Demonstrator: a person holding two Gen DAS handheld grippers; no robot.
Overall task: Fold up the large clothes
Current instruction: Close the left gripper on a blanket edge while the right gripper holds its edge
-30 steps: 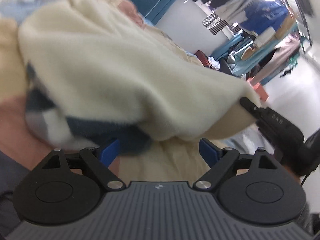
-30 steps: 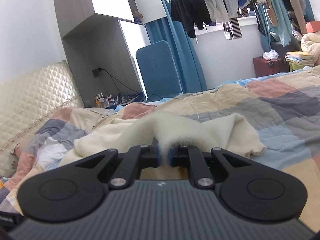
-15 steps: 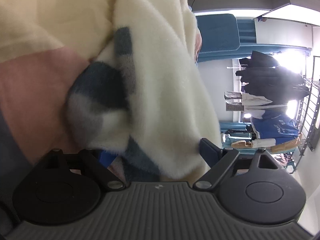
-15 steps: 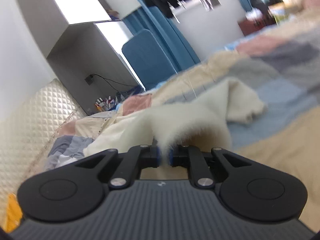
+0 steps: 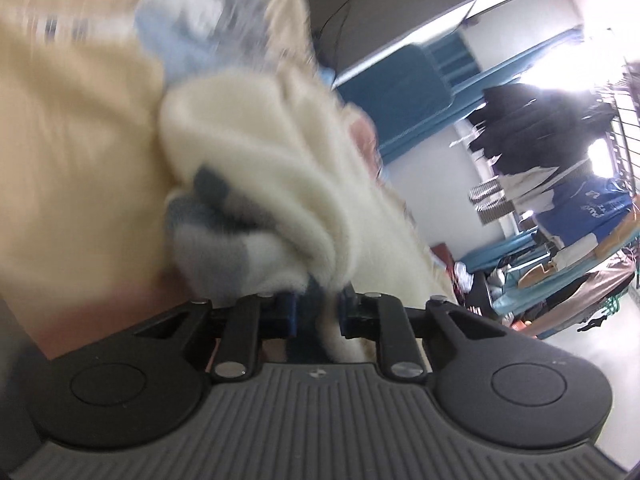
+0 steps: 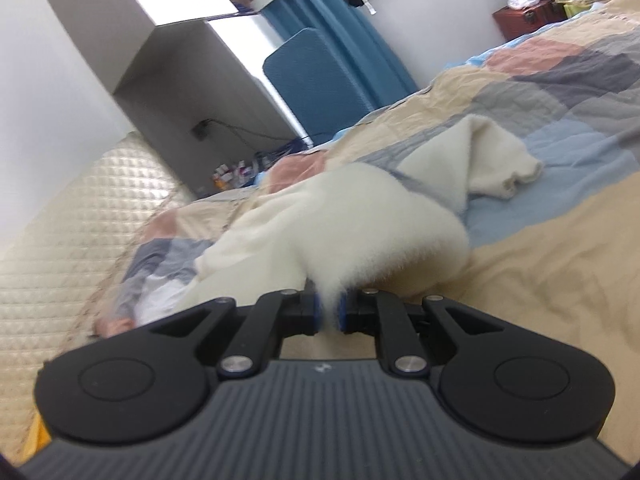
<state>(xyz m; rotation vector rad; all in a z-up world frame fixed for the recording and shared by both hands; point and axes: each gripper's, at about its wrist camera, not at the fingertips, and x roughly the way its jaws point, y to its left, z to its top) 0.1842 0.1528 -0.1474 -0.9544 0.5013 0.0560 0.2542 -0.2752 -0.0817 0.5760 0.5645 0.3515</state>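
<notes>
A wide bed covered by a patchwork quilt of beige, pink, grey and pale blue squares (image 6: 540, 240) fills most of both views, with a cream diamond-quilted headboard (image 6: 60, 232) at its far left in the right wrist view. Beyond it stand a grey wall cabinet (image 6: 160, 12), a blue padded chair back (image 6: 316, 76) and blue curtains, and a row of dark and blue clothes hanging at a bright window (image 5: 560, 168); white marks on one blue garment there are too small to read. On the quilt lies the large fluffy cream garment with dark blue and grey patches (image 6: 348, 216), spread from near the headboard side toward the middle, one limp end flopped out to the right. The right tool (image 6: 328, 312) is tilted downward over the bed, rolled so the room leans, and its blue-padded fingers are pressed together on a tuft of the cream fleece. The left tool (image 5: 316, 314) points down at the bunched, patterned end of the same garment (image 5: 256, 200); its jaws are closing, with a fold of cream and dark fabric between them and already touched by the pads. The left wrist view is badly smeared by motion, so the quilt's upper part there is hard to make out. A small logo on each tool body is illegible.
</notes>
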